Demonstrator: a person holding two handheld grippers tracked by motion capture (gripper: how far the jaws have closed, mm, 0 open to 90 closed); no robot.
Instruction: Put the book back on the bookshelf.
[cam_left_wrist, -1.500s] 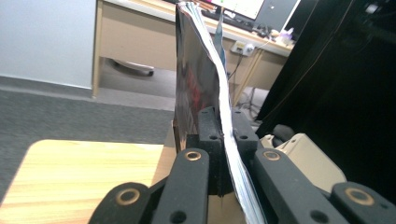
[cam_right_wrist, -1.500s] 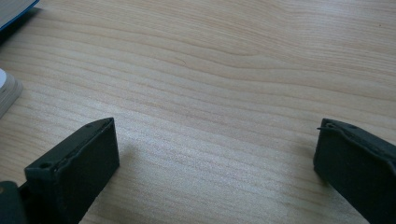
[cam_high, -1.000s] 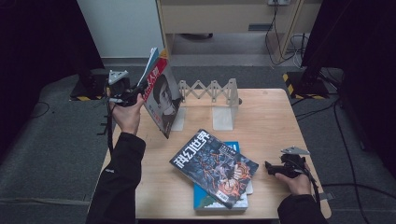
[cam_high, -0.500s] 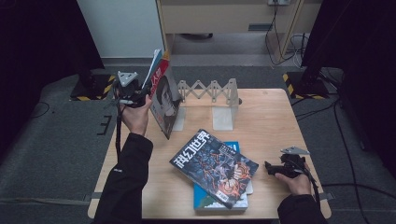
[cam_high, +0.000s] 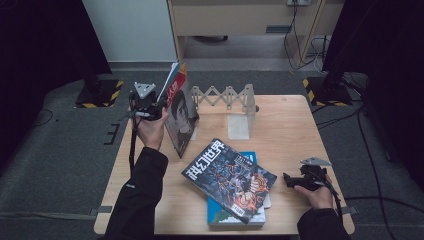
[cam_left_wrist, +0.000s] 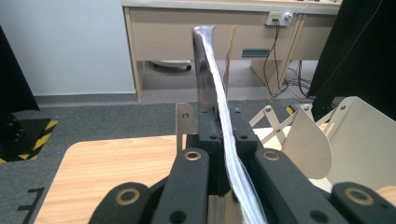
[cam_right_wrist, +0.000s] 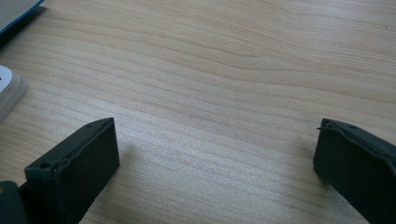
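My left tool (cam_high: 150, 106) pinches the magazine (cam_high: 179, 117) upright at the tabletop's (cam_high: 280, 125) left rear beside the expanding rack (cam_high: 227, 102); I should lower it squarely into a slot; my right tool (cam_high: 300, 181) rests open.

magazine (cam_left_wrist: 212, 84): glossy paper | table (cam_right_wrist: 233, 70): matt pale wood, fine grain | bookstand (cam_high: 235, 102): matt grey metal

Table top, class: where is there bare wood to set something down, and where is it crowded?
Free patches on the table: the far right corner beyond the bookend rack; the near left, beside the sleeve; the strip between the magazine stack and the right gripper. Crowded: the far left, where the left gripper holds the upright magazine by the rack.
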